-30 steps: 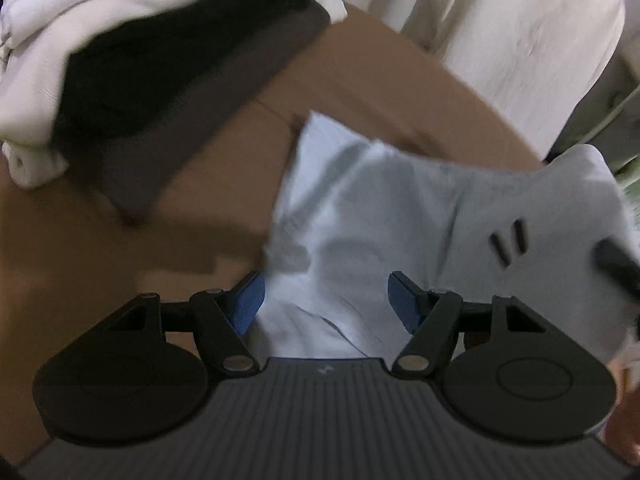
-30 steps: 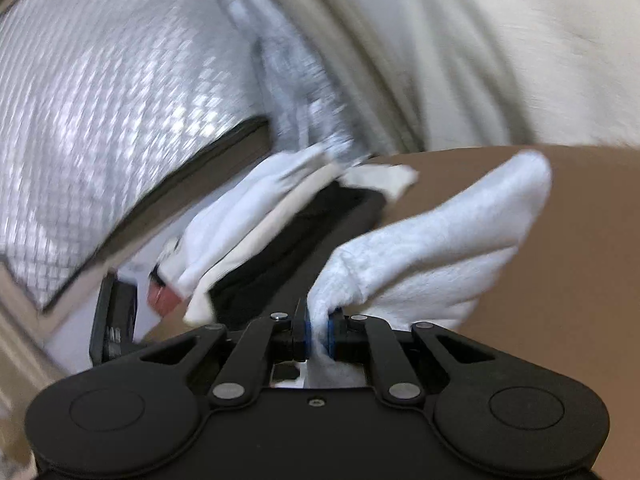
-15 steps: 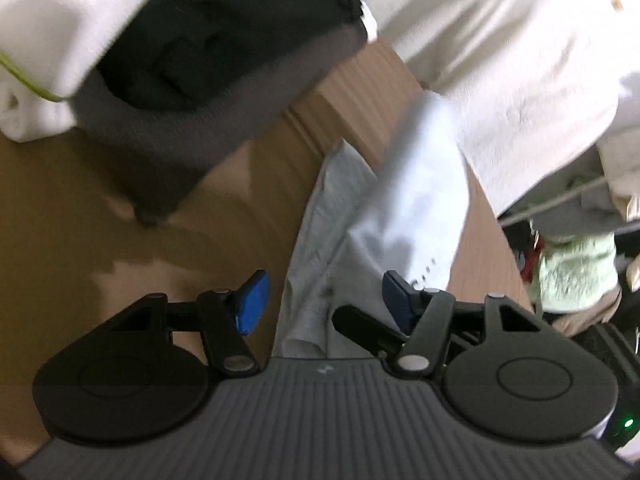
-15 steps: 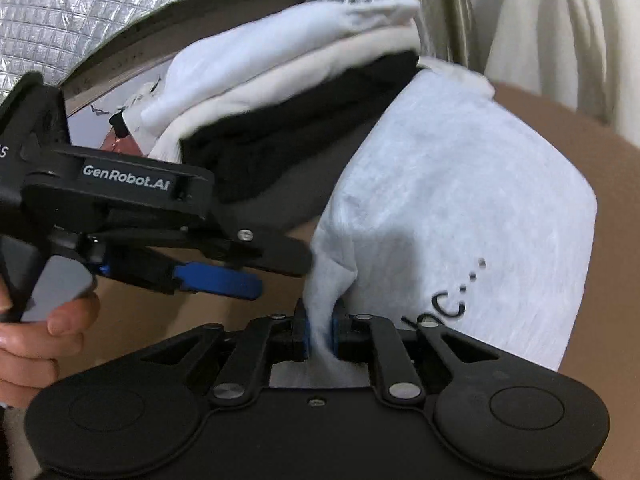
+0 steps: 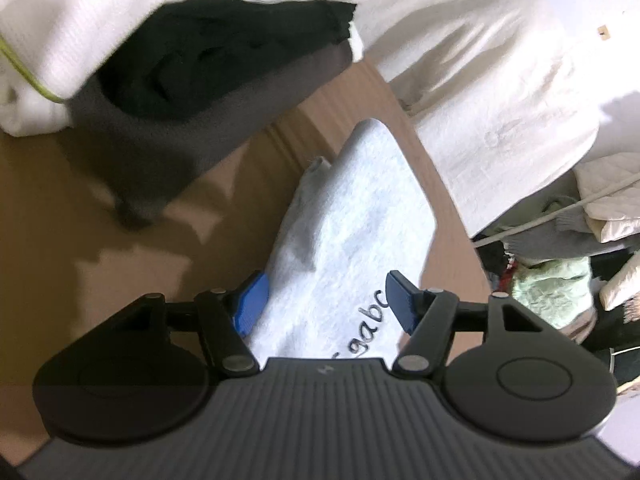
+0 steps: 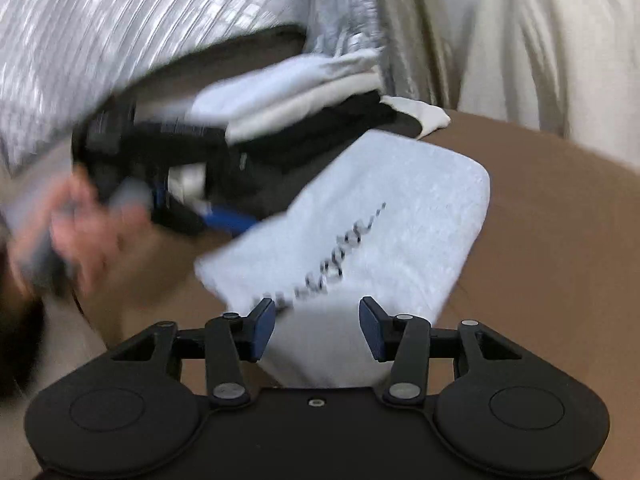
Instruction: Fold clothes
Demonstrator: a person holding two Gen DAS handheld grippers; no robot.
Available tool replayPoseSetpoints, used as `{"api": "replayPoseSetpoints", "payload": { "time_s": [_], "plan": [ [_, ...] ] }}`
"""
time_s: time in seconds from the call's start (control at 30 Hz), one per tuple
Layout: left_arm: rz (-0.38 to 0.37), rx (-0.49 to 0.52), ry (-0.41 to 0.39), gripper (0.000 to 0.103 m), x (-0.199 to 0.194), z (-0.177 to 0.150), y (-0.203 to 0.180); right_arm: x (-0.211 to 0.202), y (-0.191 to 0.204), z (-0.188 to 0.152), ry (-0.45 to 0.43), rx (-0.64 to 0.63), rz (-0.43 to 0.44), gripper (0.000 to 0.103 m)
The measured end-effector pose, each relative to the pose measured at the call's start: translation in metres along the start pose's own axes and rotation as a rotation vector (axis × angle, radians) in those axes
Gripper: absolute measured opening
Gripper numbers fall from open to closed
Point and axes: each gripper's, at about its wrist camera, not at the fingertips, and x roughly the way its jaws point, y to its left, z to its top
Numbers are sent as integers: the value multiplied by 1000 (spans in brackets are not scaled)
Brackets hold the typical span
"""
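In the left wrist view, a pile of folded clothes (image 5: 192,52) is seen at the upper left on the brown table (image 5: 80,216): a white piece on top, a black one under it and a dark grey one at the bottom. To its right, the folded light grey garment (image 5: 352,232) is laid on the table near the right edge, with dark letters printed on it. The left gripper (image 5: 326,304) is held over its near end with the fingers wide apart and nothing gripped; the cloth passes between the blue pads (image 5: 252,304). Further right, a cream cloth (image 5: 500,80) and more laundry beyond the table edge are shown only in this view.

In the right wrist view, much blurred at the left, a hand (image 6: 92,236) with the left gripper (image 6: 188,184) is seen beside the pile (image 6: 304,100). A silver quilted sheet (image 6: 120,28) is visible only here. The garment (image 6: 380,232) is lying flat just beside the pile, and the right gripper (image 6: 318,328) is open wide above its near edge, holding nothing.
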Motion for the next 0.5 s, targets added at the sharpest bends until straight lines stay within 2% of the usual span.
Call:
{"api": "replayPoseSetpoints", "payload": {
  "time_s": [0.1, 0.13, 0.17, 0.2, 0.27, 0.33, 0.5],
  "plan": [
    [102, 23, 82, 63, 10, -5, 4, 9, 24, -9, 44, -191, -110, 56],
    [107, 24, 108, 60, 14, -7, 5, 11, 24, -10, 50, -199, -145, 56],
    [95, 28, 131, 57, 19, -8, 4, 13, 24, -10, 55, -201, -179, 56],
    [84, 47, 125, 46, 19, -9, 1, 14, 20, -10, 52, -161, -195, 56],
    [64, 91, 97, 35, 14, -10, -7, 16, 11, -9, 43, -65, -218, 56],
    [43, 135, 70, 13, 10, -11, -16, 18, 8, -12, 58, -11, -213, 56],
    [-81, 185, 5, 10, -5, -12, -30, 22, 19, -22, 96, -18, -229, 56]
  ]
}}
